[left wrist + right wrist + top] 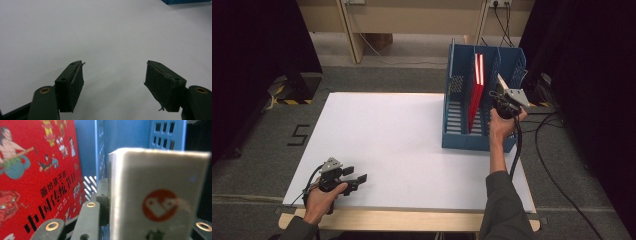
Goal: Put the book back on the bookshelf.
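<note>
A blue file rack [457, 135] with several slots stands at the table's right far side. A red book [476, 92] leans upright in a middle slot; its red illustrated cover [37, 170] shows in the right gripper view. My right gripper [503, 102] is shut on a white book [155, 195] with a red round logo, held upright at the rack's right slot; the book's pale edge [502, 81] pokes up above the gripper. My left gripper [357, 180] rests open near the table's front left corner, nothing between its pads [72, 82].
The white table top [402, 145] lies between the two hands. A blue rack wall with slotted holes [165, 135] stands behind the white book. Cables [557, 185] trail on the floor to the right; a wooden desk [412, 20] stands beyond the table.
</note>
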{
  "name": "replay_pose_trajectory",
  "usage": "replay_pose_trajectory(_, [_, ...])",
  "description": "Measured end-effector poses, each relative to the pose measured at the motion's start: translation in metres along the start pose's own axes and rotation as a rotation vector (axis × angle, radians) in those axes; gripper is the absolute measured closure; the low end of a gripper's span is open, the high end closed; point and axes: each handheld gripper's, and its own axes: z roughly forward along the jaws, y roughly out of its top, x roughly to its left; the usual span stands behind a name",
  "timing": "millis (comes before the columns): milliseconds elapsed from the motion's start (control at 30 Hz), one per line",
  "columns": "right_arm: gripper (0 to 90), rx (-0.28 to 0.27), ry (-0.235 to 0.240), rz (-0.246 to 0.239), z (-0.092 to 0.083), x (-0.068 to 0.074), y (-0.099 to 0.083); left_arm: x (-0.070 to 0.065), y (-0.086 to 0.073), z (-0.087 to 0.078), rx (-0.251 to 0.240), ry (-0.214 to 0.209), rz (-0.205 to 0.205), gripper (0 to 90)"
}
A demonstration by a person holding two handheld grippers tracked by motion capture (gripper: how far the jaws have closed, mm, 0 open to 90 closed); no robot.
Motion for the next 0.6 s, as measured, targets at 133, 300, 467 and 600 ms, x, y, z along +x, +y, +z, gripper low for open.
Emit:
replay_pose_trajectory(133, [75.6,0.015,-0.006,-0.009,0.005,0.001,-0.004,0.000,0.000,0.000,-0.001,-0.001,0.000,30.1])
replay_pose_trajectory(300, [75.5,0.044,-0.010,0.007,0.009,0.000,-0.008,0.000,0.000,0.000,0.001,-0.002,0.001,30.2])
replay_pose_trajectory(467, [75.4,0.057,-0.009,-0.015,0.010,0.000,-0.008,-0.001,0.000,0.000,0.001,-0.002,0.001,30.2])
replay_pose_trajectory(600, [75.3,0.087,-0.006,-0.002,0.012,0.000,-0.011,-0.001,0.000,0.000,0.002,-0.003,0.003,30.3])
